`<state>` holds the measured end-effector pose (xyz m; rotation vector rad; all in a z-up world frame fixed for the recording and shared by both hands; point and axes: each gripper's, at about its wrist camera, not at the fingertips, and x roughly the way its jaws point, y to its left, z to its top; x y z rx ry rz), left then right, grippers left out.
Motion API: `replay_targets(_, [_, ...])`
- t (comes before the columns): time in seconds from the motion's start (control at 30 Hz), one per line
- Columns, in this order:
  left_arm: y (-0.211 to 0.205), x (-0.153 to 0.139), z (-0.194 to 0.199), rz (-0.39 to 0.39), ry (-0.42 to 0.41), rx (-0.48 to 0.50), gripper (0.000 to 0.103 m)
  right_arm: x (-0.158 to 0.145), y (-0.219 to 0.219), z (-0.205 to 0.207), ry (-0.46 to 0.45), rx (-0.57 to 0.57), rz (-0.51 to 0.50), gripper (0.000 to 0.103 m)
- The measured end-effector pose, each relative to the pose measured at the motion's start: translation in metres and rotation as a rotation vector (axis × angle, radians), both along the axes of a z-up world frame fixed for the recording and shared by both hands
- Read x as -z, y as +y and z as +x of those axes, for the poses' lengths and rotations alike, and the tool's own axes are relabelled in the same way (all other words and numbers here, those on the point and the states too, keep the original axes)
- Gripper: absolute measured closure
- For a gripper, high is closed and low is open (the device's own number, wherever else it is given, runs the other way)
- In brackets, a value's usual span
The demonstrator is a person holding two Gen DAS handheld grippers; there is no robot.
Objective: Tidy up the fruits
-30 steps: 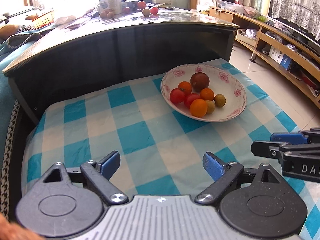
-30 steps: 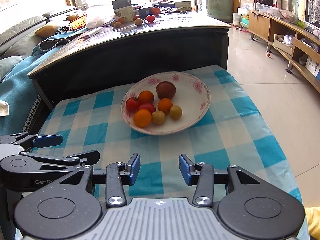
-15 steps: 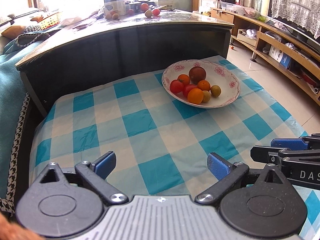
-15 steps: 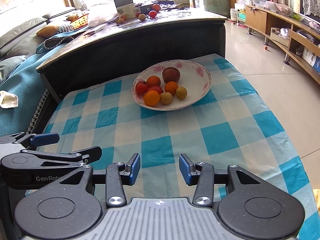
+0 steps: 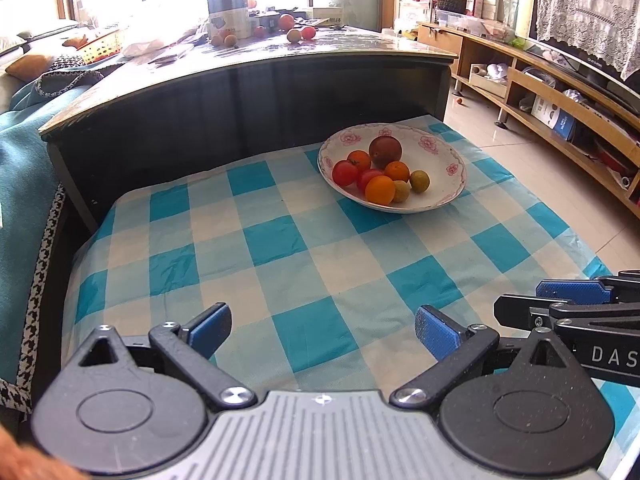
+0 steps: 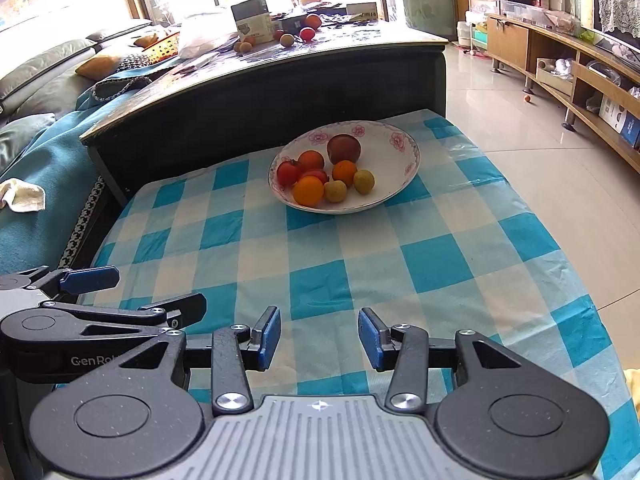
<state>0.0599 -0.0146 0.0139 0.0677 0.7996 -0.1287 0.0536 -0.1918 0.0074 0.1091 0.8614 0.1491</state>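
Left tongs (image 5: 322, 330): blue pads spread wide, nothing between them, hanging over the near part of the checked cloth.
Right tongs (image 6: 319, 338): pads apart by a narrower gap, also empty, over the near edge of the same cloth.
The two together: side by side, each showing at the edge of the other's view, both tilted down toward the cloth.
Checked cloth (image 5: 304, 248): blue and white squares, covering the low surface right under the tongs.
Bowl (image 6: 394, 178): white with pink flowers on the rim, sitting on the far part of the cloth, well apart from both tongs.
Fruits (image 6: 324, 178): all in the bowl, bunched toward its near left side.
Dark red fruit (image 6: 343, 149): the biggest, at the back of the pile.
Oranges (image 6: 308, 191): several, one at the front.
Tomatoes (image 6: 289, 172): on the left of the pile.
Yellow-green fruits (image 6: 363, 181): two small ones at the right front.
Dark table (image 5: 248, 64): taller, just behind the cloth, with a box and more loose fruit on top.
Wooden shelf unit (image 5: 560, 120): along the right wall.
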Motion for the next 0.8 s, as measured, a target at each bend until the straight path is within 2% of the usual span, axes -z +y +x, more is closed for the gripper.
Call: replay_targets(0.8, [-0.004,0.000,-0.030,0.014,-0.004,0.003,0.000,-0.006,0.002,-0.031,-0.026,0.004,-0.010,0.061])
